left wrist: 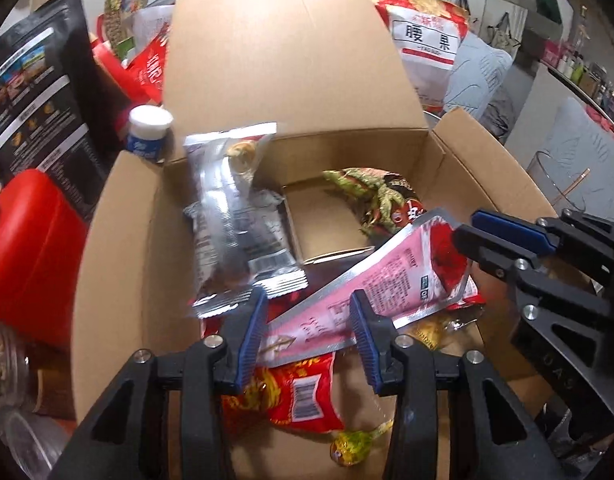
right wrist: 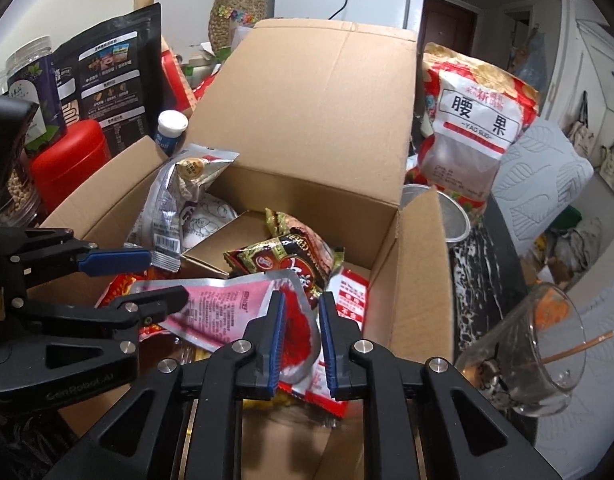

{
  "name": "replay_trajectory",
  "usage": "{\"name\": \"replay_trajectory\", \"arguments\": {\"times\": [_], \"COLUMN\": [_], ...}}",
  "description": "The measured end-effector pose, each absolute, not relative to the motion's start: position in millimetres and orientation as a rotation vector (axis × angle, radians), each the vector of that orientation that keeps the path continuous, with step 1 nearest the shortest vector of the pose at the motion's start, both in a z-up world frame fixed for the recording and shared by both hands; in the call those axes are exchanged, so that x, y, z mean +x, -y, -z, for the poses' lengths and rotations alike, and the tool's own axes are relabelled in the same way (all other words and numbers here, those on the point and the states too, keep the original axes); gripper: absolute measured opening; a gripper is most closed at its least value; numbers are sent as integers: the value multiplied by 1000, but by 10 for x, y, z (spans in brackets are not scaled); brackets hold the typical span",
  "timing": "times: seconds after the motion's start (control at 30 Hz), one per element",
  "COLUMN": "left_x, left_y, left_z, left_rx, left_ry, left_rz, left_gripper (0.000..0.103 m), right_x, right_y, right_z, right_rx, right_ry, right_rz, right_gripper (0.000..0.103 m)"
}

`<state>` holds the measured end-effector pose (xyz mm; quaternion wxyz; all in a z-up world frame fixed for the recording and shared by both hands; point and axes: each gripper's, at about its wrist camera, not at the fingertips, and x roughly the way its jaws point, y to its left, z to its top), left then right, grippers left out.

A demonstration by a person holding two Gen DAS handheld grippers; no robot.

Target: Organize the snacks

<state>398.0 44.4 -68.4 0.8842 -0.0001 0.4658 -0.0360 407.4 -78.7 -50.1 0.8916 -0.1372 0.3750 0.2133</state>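
The flat pink-and-red foil snack packet [left wrist: 387, 280] lies inside the open brown cardboard box [left wrist: 291, 64] among other packets; the left gripper [left wrist: 307, 336] stands apart around its end, and the right gripper [right wrist: 301, 344] is narrow around its red corner, pads not pressing. A clear glass [right wrist: 539, 352] stands beside the box.

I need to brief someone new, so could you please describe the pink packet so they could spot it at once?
Find the open cardboard box and look at the snack pile inside. The pink packet lies flat on top, nearest the two hand-held grippers. It is the only pink, silver-edged pouch among the red, brown and silver wrappers.

Lived-in home, white fridge [right wrist: 371, 4] with kettle on top, woven mat [right wrist: 237, 8] on wall, quilted cushion [right wrist: 539, 176]
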Motion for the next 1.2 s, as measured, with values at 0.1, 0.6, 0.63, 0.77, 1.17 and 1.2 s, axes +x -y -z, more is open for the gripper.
{"name": "replay_trajectory", "arguments": {"times": [0.1,0.6,0.63,0.77,1.17,1.2], "left_x": [3903,3436,3392,3203,2391,2312], "left_y": [-507,-546,-542,-520,-538,-538], "left_z": [617,186,145,-47,-584,-617], "left_rx": [-23,-18,-19,-7,-3,-3], "left_ry": [-949,-835,-825,-780,-628,-615], "left_rz": [56,40,42,41,14,10], "left_gripper": [79,81,81,81,81,81], "right_x": [4029,3642,3597,3377,2635,2570], "right_y": [796,880,882,874,943,956], "right_z": [467,48,5,-189,-663,-693], "right_rx": [-295,-261,-260,-269,-243,-237], "right_ry": [-779,-725,-716,-669,-550,-540], "right_rz": [-437,-418,-420,-416,-406,-405], "right_gripper": [17,45,46,46,52,53]}}
